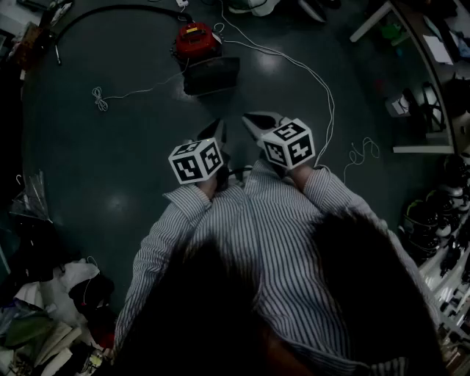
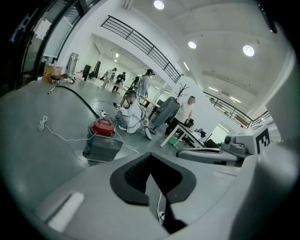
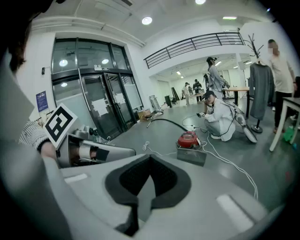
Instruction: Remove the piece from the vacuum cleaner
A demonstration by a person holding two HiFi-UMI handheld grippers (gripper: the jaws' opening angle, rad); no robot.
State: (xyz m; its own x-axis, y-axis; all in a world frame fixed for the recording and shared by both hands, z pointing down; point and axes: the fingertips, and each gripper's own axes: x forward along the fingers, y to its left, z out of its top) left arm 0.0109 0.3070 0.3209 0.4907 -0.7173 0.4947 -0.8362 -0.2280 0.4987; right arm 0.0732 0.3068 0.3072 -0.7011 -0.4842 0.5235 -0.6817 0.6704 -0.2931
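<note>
A red-topped vacuum cleaner (image 1: 194, 38) stands on the dark floor ahead of me, with a dark grey boxy piece (image 1: 211, 76) against its near side. Its black hose (image 1: 103, 11) curves away to the left. My left gripper (image 1: 215, 131) and right gripper (image 1: 252, 119) hang side by side in the air, well short of the vacuum, both shut and empty. The left gripper view has the vacuum (image 2: 103, 126) and grey piece (image 2: 102, 147) beyond the shut left gripper (image 2: 151, 161). The right gripper view has the vacuum (image 3: 188, 139) past the shut right gripper (image 3: 150, 164).
A white cable (image 1: 308, 73) loops over the floor to the right of the vacuum, and a coiled cord (image 1: 99, 98) lies to the left. Bags (image 1: 29, 220) pile up at left and shelves (image 1: 433, 110) stand at right. A crouching person (image 3: 220, 117) works behind the vacuum.
</note>
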